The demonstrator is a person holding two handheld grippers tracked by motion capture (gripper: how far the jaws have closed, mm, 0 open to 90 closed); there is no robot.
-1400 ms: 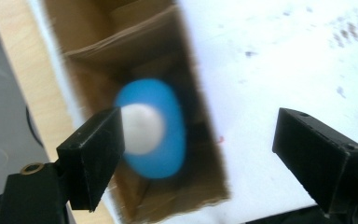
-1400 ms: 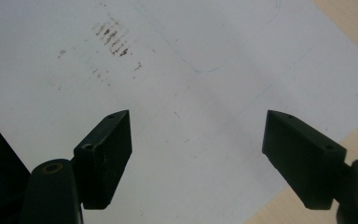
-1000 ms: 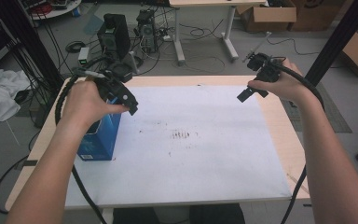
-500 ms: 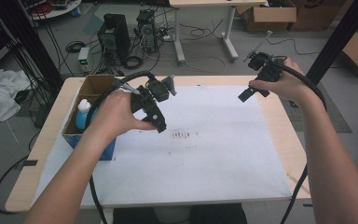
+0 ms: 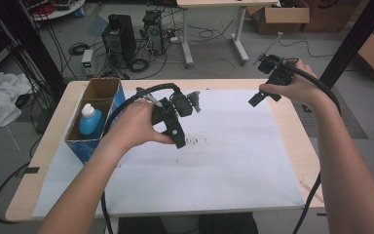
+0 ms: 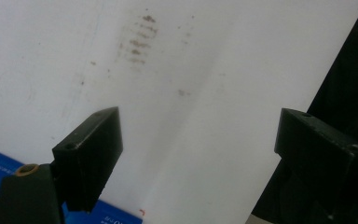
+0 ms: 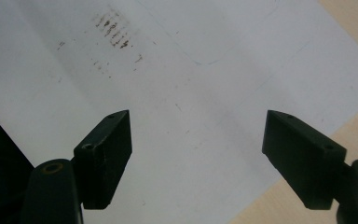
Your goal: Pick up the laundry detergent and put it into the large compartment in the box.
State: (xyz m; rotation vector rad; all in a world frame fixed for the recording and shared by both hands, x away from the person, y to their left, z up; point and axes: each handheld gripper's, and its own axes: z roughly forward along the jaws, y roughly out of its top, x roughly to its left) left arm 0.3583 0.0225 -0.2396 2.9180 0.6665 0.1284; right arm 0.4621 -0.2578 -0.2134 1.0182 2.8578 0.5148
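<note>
Left tongs [image 5: 181, 139] moved off the blue box [image 5: 85, 146] to mid-sheet, spread, empty; right tongs [image 5: 260, 97] unmoved, spread, empty.
Your likely target is the bottle [image 5: 89, 121], upright in the box's near compartment: smooth plastic, probably light and slippery. Pinch at the white neck.

Table [image 5: 292, 122]: pale wood-look top, smooth, matt. White sheet [image 5: 224, 170]: paper, matt, smudged with brown marks (creased faintly). Box [image 5: 95, 117]: brown cardboard inside, blue printed, slightly glossy outside. Bottle [image 5: 90, 121]: blue plastic with white cap, probably smooth. Left gripper [image 6: 198, 140] and right gripper [image 7: 198, 140]: black matt plastic jaws, brass-coloured metal inserts.
</note>
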